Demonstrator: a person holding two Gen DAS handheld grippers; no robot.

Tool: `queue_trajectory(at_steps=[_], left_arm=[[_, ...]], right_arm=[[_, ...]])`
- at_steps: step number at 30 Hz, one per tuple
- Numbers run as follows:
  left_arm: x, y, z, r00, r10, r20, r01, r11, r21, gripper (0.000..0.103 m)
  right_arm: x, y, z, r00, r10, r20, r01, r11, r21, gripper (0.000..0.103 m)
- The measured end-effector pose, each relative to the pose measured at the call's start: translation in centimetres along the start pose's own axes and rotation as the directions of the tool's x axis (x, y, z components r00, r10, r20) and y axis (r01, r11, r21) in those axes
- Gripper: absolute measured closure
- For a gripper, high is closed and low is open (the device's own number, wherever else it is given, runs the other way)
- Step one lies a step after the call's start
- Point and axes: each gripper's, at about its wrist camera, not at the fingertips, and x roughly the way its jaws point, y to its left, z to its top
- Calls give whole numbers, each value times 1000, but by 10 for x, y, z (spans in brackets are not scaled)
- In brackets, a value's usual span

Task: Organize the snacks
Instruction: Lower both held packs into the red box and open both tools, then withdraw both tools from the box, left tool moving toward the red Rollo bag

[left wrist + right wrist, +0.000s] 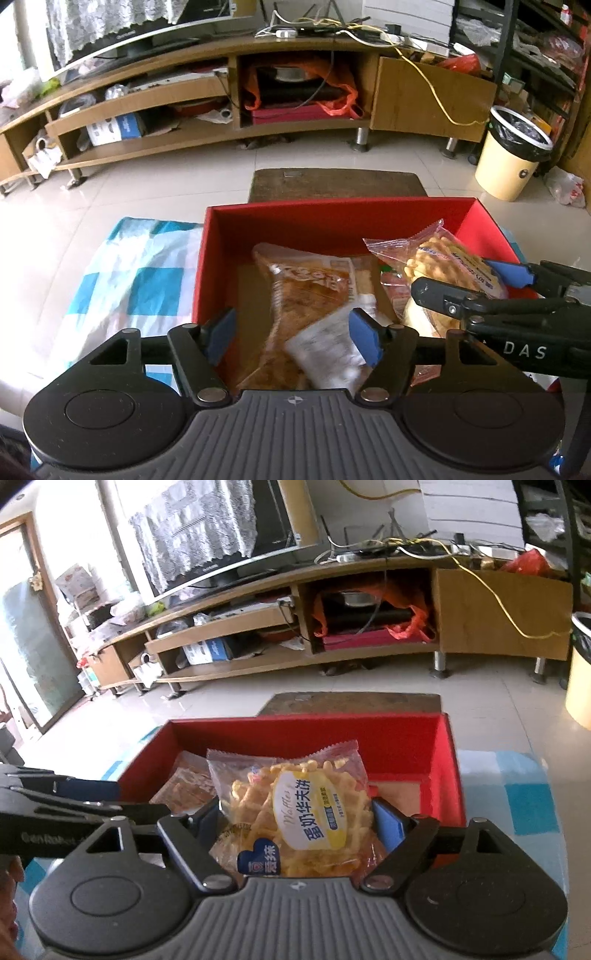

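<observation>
Between the left gripper's (293, 341) blue fingers (364, 341), which stand wide apart, lies a brown snack pack (303, 291) inside the red box (332, 221). Neither pad presses on it; the pack is blurred, and its pale lower corner sits just beside the right-hand finger, though contact there is hard to judge. No earlier view is at hand, so only the wide gap can be told. Left of these fingers, outside the box, a blue-and-white checked cloth (136, 280) covers the worktop.

Right of the left fingers, the right gripper (469, 284) reaches in over the box's right half with a waffle pack (439, 258) between its fingers. In the right wrist view that gripper (297, 819) also stands wide, with the waffle pack (295, 812) filling the gap, upright and tilted a little. Its edges lie against or very near both blue fingers (388, 825); whether they truly squeeze it cannot be told. Behind the waffle pack, to the left, the brown pack (184, 786) shows on the box (443, 775) floor. The left gripper's black arm (55, 812) crosses the lower left of that view, and the cloth (517, 801) lies right of the box.

Beyond the box are a dark mat (336, 184), the tiled floor (147, 184), a long wooden TV stand (258, 51) and a cream bin (513, 155).
</observation>
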Motion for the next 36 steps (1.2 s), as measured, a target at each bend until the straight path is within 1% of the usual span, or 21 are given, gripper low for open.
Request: queue_trajectory(at_steps=[5, 8, 10, 13, 18, 21, 25, 28, 32, 36], left_arm=[[-3, 12, 0, 1000, 1, -2, -1, 999, -36, 29], [-7, 16, -3, 1000, 9, 1, -9, 999, -36, 29], [-10, 17, -5, 1000, 8, 2, -8, 999, -33, 29], [-19, 19, -9, 1000, 0, 14, 0, 1000, -14, 29], [-33, 18, -24, 1000, -24, 8, 24, 999, 26, 29], [-38, 16, -34, 999, -54, -6, 54, 997, 57, 27], [-40, 7, -47, 994, -103, -39, 107, 988, 110, 27], [-40, -3, -56, 992, -114, -53, 121, 979, 161, 22], [-38, -16, -68, 984, -150, -92, 167, 964, 209, 22], [-29, -29, -80, 985, -134, -109, 162, 938, 307, 21]], right_arm=[[1, 5, 4, 999, 48, 18, -48, 999, 3, 21], [-2, 4, 8, 996, 75, 41, -77, 996, 40, 19], [-2, 2, 10, 994, 101, 39, -104, 992, 68, 18], [-6, 4, 12, 996, 70, 59, -74, 996, 52, 18], [-25, 3, 9, 996, 58, 73, -62, 997, 56, 18], [-39, 4, 4, 995, 58, 82, -62, 997, 50, 18], [-57, 7, -8, 996, 46, 75, -48, 998, 27, 18], [-74, 6, -20, 996, 51, 67, -55, 997, 49, 17], [-95, 5, -42, 998, 39, 44, -42, 997, 68, 17], [-103, -2, -63, 1000, 31, -8, -29, 994, 109, 17]])
